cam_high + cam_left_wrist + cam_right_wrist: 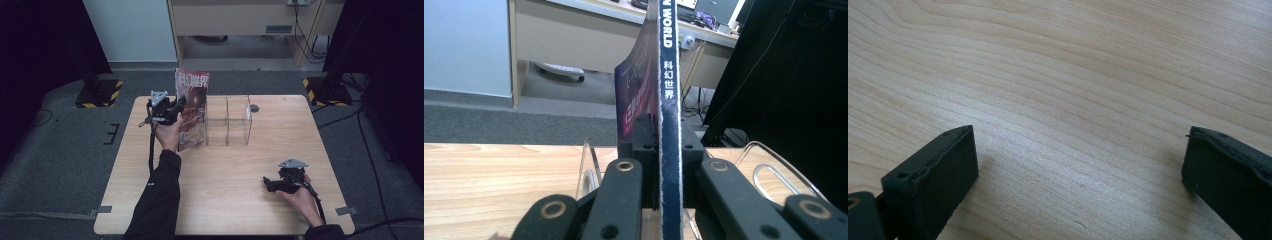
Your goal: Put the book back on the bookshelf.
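The left gripper (659, 165) clamps the dark-blue spine of an upright red-covered magazine (192, 107), its top cut off, at the clear plastic divided rack's (229, 121) left end, while the right gripper (1078, 165) rests with jaws apart on the light wooden table (235, 170)

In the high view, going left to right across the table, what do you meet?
left gripper shut on the magazine → magazine standing upright → clear acrylic divider rack → right gripper, jaws open, low over the wooden table near its front right.
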The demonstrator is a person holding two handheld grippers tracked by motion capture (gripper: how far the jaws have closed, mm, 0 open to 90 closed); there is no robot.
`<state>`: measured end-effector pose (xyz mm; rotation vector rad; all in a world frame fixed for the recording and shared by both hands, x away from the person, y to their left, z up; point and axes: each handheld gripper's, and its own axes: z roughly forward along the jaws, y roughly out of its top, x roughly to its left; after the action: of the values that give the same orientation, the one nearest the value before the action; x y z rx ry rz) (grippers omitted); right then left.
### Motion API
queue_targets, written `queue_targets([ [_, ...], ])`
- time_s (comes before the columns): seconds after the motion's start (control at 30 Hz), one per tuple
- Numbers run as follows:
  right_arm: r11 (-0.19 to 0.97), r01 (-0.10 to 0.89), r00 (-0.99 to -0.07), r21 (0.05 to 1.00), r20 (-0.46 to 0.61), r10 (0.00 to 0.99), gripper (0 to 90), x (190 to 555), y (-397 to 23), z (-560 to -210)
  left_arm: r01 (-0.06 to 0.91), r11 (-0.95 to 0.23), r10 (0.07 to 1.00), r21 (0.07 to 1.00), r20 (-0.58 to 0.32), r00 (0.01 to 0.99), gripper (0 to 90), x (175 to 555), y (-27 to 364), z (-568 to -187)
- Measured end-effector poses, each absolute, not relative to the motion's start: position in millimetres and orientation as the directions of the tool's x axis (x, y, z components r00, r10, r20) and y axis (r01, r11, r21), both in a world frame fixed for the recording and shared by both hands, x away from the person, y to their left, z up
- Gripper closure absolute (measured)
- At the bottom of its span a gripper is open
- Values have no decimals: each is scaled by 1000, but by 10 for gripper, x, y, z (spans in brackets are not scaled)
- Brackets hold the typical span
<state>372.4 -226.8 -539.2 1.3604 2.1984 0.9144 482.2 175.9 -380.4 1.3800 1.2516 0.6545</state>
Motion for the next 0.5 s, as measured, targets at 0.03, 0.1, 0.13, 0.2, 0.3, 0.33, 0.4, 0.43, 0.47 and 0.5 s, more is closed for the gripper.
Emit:
queue_targets([
  [0.03,316,634,-451,706,5,893,19,3723,-2270,-5392,313,165,922,935,-259,288,834,4812,1766,-3807],
  [0.1,312,635,-448,707,7,894,19,3723,-2267,-5392,318,166,920,933,-262,291,832,4783,1789,-3812],
  [0.13,315,634,-450,706,5,893,19,3724,-2269,-5392,323,158,921,933,-258,293,832,4764,1802,-3811],
  [0.2,313,635,-448,706,6,894,19,3723,-2268,-5392,337,144,922,930,-250,296,831,4720,1827,-3810],
  [0.3,314,634,-449,706,6,894,19,3723,-2268,-5392,356,123,924,926,-237,299,831,4636,1860,-3812],
  [0.33,313,634,-447,707,6,894,19,3722,-2266,-5392,356,123,924,926,-237,299,830,4636,1860,-3812],
  [0.4,312,634,-447,708,6,895,20,3721,-2264,-5393,361,102,924,927,-223,310,829,4541,1879,-3830],
  [0.43,312,634,-447,707,6,894,20,3720,-2264,-5393,361,102,924,927,-223,310,830,4541,1879,-3830],
  [0.47,311,635,-446,707,7,895,19,3719,-2263,-5393,365,88,924,927,-212,317,830,4478,1893,-3843],
  [0.5,311,635,-446,707,7,895,19,3719,-2263,-5393,365,84,925,927,-208,317,830,4446,1898,-3850],
])
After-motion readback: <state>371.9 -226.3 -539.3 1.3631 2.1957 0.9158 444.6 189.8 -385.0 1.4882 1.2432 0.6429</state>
